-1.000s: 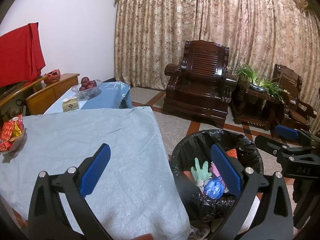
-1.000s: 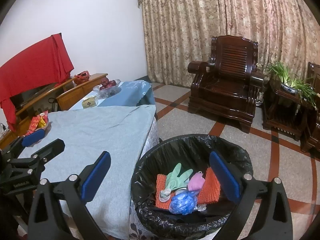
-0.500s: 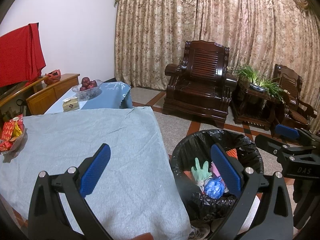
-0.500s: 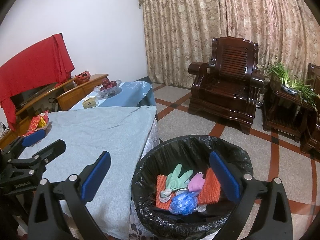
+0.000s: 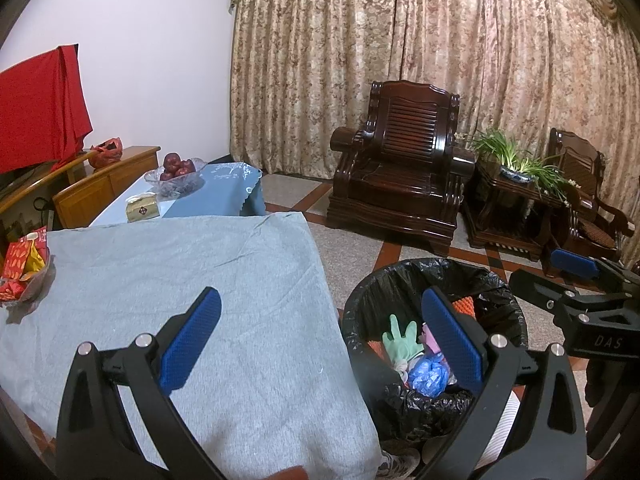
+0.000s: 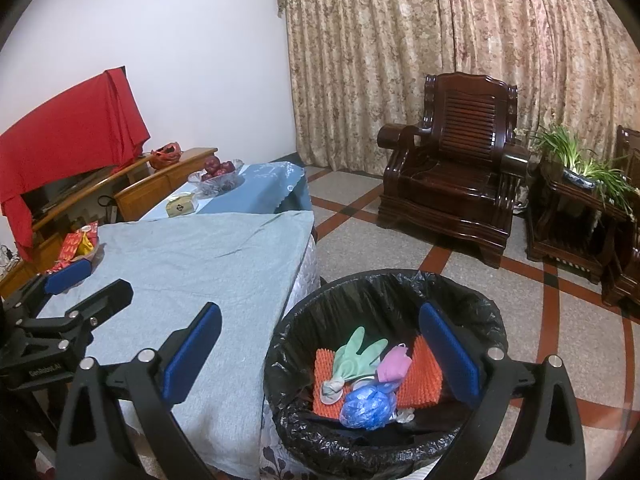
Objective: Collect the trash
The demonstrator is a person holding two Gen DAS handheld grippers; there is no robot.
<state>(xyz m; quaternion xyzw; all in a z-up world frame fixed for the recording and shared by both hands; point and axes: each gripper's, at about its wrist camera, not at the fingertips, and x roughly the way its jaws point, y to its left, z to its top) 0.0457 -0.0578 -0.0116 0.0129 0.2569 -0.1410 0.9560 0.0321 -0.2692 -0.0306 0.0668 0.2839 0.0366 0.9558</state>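
Grey tablecloth [image 5: 192, 280] lies bare beside black-lined bin [image 6: 384, 292] holding trash.

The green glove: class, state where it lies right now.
In the right wrist view the green glove lies inside the black-lined bin, on orange mesh, beside a pink mask.

"DAS" in grey on the right gripper [image 5: 576, 280] body, small lettering on the left gripper [image 6: 86, 280], possibly "GenRobot.AI"

The grey tablecloth [image 5: 192, 280] lies bare ahead, the lined bin [image 6: 304, 344] just beside its edge.
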